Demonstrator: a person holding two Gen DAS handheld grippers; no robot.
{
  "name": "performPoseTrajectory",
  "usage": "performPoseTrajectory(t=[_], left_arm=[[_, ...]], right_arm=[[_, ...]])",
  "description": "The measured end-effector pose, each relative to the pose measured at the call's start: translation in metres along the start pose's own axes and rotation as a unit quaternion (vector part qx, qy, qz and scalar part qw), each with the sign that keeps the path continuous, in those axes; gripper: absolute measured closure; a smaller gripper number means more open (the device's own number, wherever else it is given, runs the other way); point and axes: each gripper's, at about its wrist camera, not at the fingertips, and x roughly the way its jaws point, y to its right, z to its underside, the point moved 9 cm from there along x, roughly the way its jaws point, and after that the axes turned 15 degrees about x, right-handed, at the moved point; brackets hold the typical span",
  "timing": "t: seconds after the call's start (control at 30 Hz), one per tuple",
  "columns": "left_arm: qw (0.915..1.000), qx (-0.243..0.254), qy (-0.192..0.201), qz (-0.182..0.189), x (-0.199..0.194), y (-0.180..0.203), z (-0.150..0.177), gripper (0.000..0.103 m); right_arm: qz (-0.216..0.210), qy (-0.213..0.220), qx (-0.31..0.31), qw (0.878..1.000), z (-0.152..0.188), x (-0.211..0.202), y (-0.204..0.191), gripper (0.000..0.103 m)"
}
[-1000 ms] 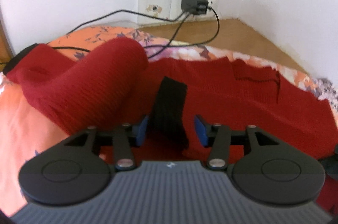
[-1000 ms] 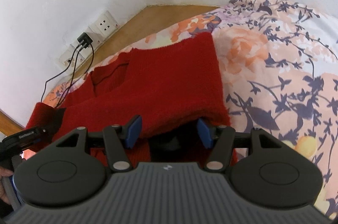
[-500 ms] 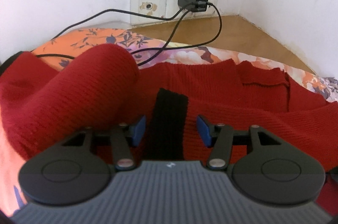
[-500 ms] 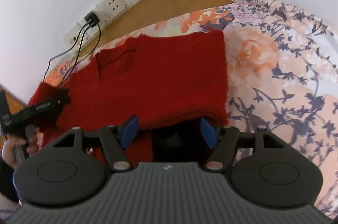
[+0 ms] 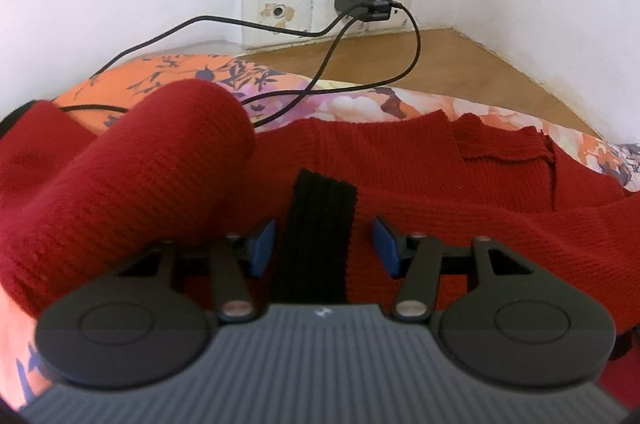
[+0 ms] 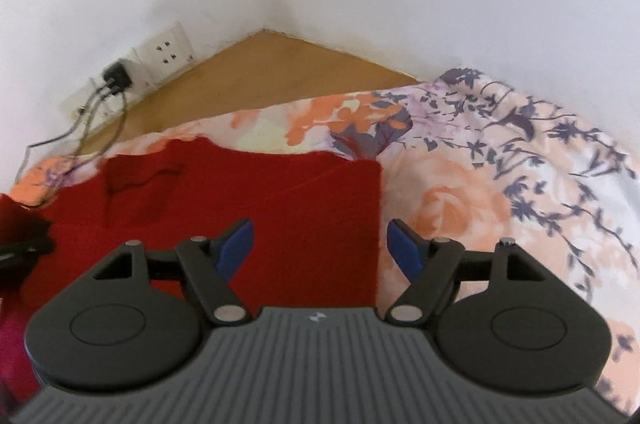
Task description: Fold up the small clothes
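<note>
A red knit sweater (image 5: 420,176) lies spread on a floral bedsheet (image 5: 180,80). One sleeve (image 5: 140,176) bulges up at the left and ends in a black cuff (image 5: 320,232). That cuff lies between the fingers of my left gripper (image 5: 324,248), which is open, with a gap on each side of the cuff. In the right wrist view the sweater (image 6: 280,196) lies flat, its right edge straight. My right gripper (image 6: 320,248) hovers open over that edge and holds nothing. A dark blurred shape sits at the far left of that view.
A wall socket with a black charger (image 5: 360,0) is at the back, and its cables (image 5: 332,64) trail onto the sheet near the sweater's collar. A wooden surface (image 6: 280,76) fills the corner between two white walls. Bare floral sheet (image 6: 500,192) extends to the right.
My right gripper has drawn back and tilted up. The dark cuff between its fingers is gone from view, and its fingers stand wider apart. My left gripper has edged closer to the black cuff.
</note>
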Motion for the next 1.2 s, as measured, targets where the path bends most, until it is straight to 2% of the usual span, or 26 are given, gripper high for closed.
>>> performPoseTrajectory(t=[0.07, 0.17, 0.2, 0.23, 0.27, 0.33, 0.43, 0.57, 0.63, 0.67, 0.7, 0.73, 0.83, 0.87, 0.93, 1.0, 1.2], left_arm=[[1.0000, 0.004, 0.004, 0.000, -0.001, 0.001, -0.001, 0.051], [0.9995, 0.021, 0.012, -0.018, -0.004, 0.001, -0.002, 0.075], [0.9994, 0.020, 0.019, -0.022, -0.007, -0.002, -0.003, 0.086], [0.9994, 0.013, 0.027, -0.017, -0.010, -0.004, -0.005, 0.093], [0.9993, -0.001, 0.036, -0.006, -0.013, -0.006, -0.007, 0.094], [0.9984, -0.018, 0.053, -0.008, -0.019, -0.010, -0.013, 0.096], [0.9970, -0.023, 0.074, -0.004, -0.022, -0.007, -0.022, 0.097], [0.9979, 0.005, 0.052, -0.039, -0.007, -0.003, -0.019, 0.097], [0.9986, 0.002, 0.026, -0.046, 0.007, -0.006, -0.011, 0.095], [0.9986, 0.000, 0.026, -0.047, 0.009, -0.009, -0.009, 0.095], [0.9985, 0.001, 0.029, -0.047, 0.008, -0.010, -0.009, 0.095], [0.9985, 0.006, 0.029, -0.046, 0.008, -0.009, -0.008, 0.094], [0.9987, 0.014, 0.024, -0.043, 0.006, -0.009, -0.009, 0.092], [0.9988, 0.010, 0.021, -0.042, 0.005, -0.009, -0.008, 0.091], [0.9989, 0.001, 0.015, -0.045, 0.001, -0.012, -0.008, 0.080], [0.9989, -0.006, 0.016, -0.043, -0.006, -0.013, -0.008, 0.074], [0.9987, -0.009, 0.025, -0.044, -0.040, -0.019, -0.008, 0.063]], right_arm=[[0.000, -0.009, 0.009, 1.000, 0.004, 0.014, 0.003, 0.028], [-0.015, 0.007, -0.001, 1.000, 0.007, 0.014, -0.001, 0.063], [-0.019, 0.018, -0.012, 1.000, 0.006, 0.010, -0.004, 0.081], [-0.025, 0.029, -0.019, 0.999, 0.005, 0.005, -0.007, 0.087], [-0.028, 0.042, -0.020, 0.999, 0.002, -0.002, -0.008, 0.088], [-0.029, 0.071, -0.019, 0.997, -0.006, -0.012, -0.009, 0.089], [-0.018, 0.104, -0.006, 0.994, -0.014, -0.019, -0.002, 0.089], [0.008, 0.080, 0.000, 0.997, -0.007, 0.002, 0.010, 0.089], [0.019, 0.069, 0.009, 0.997, -0.002, 0.011, 0.018, 0.087], [0.019, 0.067, 0.016, 0.997, 0.000, 0.013, 0.021, 0.086], [0.015, 0.067, 0.023, 0.997, -0.001, 0.013, 0.023, 0.081], [0.016, 0.065, 0.027, 0.997, -0.001, 0.013, 0.024, 0.069], [0.027, 0.069, 0.023, 0.997, -0.002, 0.010, 0.025, 0.047], [0.031, 0.072, 0.020, 0.997, -0.003, 0.007, 0.023, 0.044], [0.029, 0.075, 0.019, 0.997, -0.005, 0.001, 0.020, 0.039], [0.022, 0.080, 0.016, 0.996, -0.004, -0.011, 0.016, 0.036], [0.008, 0.089, -0.019, 0.996, 0.004, -0.052, -0.012, 0.030]])
